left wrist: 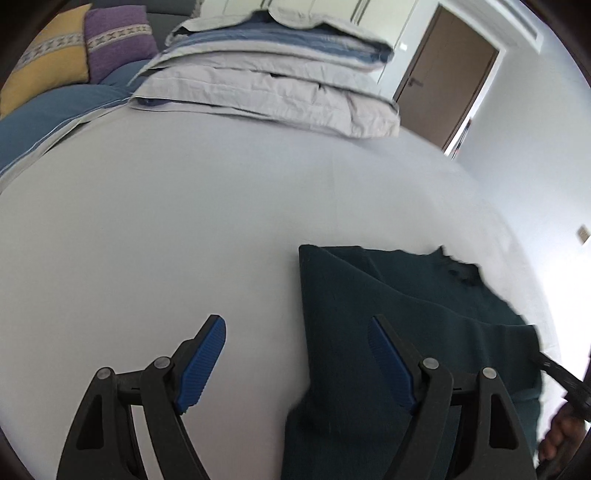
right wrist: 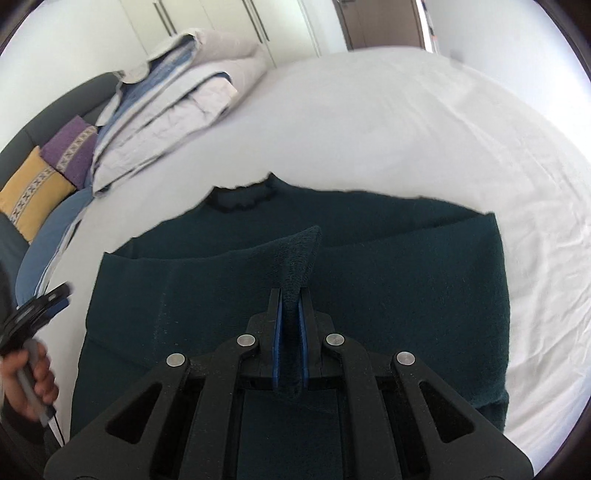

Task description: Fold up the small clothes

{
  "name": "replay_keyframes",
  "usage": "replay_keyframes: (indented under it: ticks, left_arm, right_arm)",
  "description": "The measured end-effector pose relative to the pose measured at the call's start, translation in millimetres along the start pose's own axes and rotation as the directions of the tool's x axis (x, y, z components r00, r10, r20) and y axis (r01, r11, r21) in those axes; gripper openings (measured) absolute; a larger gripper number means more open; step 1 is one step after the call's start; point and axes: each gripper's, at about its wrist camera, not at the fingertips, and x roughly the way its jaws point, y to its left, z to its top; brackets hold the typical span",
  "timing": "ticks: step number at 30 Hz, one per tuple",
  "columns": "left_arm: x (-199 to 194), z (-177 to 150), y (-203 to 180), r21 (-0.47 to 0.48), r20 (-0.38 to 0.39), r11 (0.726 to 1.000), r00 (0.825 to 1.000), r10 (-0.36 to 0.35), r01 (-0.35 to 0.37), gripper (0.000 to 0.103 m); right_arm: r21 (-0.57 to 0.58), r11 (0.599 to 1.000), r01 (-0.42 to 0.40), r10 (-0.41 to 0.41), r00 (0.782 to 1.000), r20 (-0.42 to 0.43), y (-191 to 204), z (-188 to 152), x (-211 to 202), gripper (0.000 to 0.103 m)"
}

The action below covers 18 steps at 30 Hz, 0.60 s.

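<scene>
The dark green sweater point(right wrist: 369, 280) lies spread on a bed point(right wrist: 369, 122) covered with a white sheet, its black ribbed collar point(right wrist: 240, 199) pointing toward the far side. Its knit looks thick and fuzzy, and the sides appear folded inward, giving it a roughly rectangular outline. The sheet is smooth in the middle and finely creased toward the right edge.

The right claw point(right wrist: 291, 306) is clenched on a raised fold of the sweater, the fabric pinched between its blue ribbed pads point(right wrist: 277, 332) and standing up in a pointed peak above them. The left claw point(left wrist: 295, 336) is released, its blue pads point(left wrist: 201, 363) spread wide; one finger is over the bare sheet, the other over the sweater's left part. In the right wrist view the left claw shows at the left edge, held by a hand point(right wrist: 33, 380).

At the head of the bed sits a stack of folded bedding point(left wrist: 266, 74), pale grey with blue layers, quilted and wrinkled. Beside it are a purple cushion point(left wrist: 118, 40) and a yellow cushion point(left wrist: 48, 74), each with a patterned band, and a blue pillow point(left wrist: 44, 118). Behind are white wardrobe doors point(right wrist: 207, 18), a brown door point(left wrist: 447, 74) and a white wall point(left wrist: 535, 129).
</scene>
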Motion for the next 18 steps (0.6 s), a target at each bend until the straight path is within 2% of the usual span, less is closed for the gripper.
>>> replay_keyframes:
  ticks: [3, 6, 8, 9, 10, 11, 14, 18]
  left_arm:
    - [32.4, 13.1, -7.8, 0.024, -0.041, 0.999, 0.998, 0.045, -0.044, 0.071]
    - [51.6, 18.7, -11.1, 0.027, -0.075, 0.998, 0.996, 0.053, -0.051, 0.056]
    - [63.4, 18.7, -15.5, 0.06, -0.086, 0.996, 0.994, 0.07, -0.065, 0.04]
    - [66.3, 20.2, -17.2, 0.081, -0.08, 0.994, 0.994, 0.079, -0.073, 0.035]
    - [68.4, 21.2, -19.3, 0.097, -0.08, 0.992, 0.993, 0.083, -0.075, 0.023]
    - [70.4, 22.4, -21.2, 0.112, -0.082, 0.991, 0.993, 0.087, -0.077, 0.018]
    - [75.7, 28.5, -22.0, 0.127, -0.087, 0.988, 0.992, 0.094, -0.083, 0.012]
    - [82.9, 31.2, -18.4, 0.139, -0.089, 0.988, 0.992, 0.085, -0.072, 0.011]
  right_arm:
    - [-0.022, 0.999, 0.026, -0.027, 0.999, -0.022, -1.5, -5.5, 7.9, 0.007]
    - [0.014, 1.0, 0.003, -0.003, 1.0, -0.017, -10.4, -10.6, 4.9, 0.007]
    - [0.024, 1.0, -0.015, 0.015, 1.0, -0.004, -12.5, -10.7, 2.8, 0.007]
    - [0.018, 1.0, -0.021, 0.021, 1.0, 0.004, -10.5, -10.0, 1.5, 0.007]
    - [0.008, 1.0, -0.022, 0.022, 1.0, 0.014, -8.7, -10.2, -2.1, 0.007]
    - [-0.005, 1.0, -0.023, 0.023, 1.0, 0.021, -6.4, -9.5, -3.4, 0.007]
    - [-0.001, 1.0, -0.011, 0.011, 1.0, 0.005, -10.8, -9.9, 3.0, 0.006]
    - [0.075, 0.997, -0.006, 0.011, 0.998, -0.066, -29.3, -24.3, 29.5, 0.006]
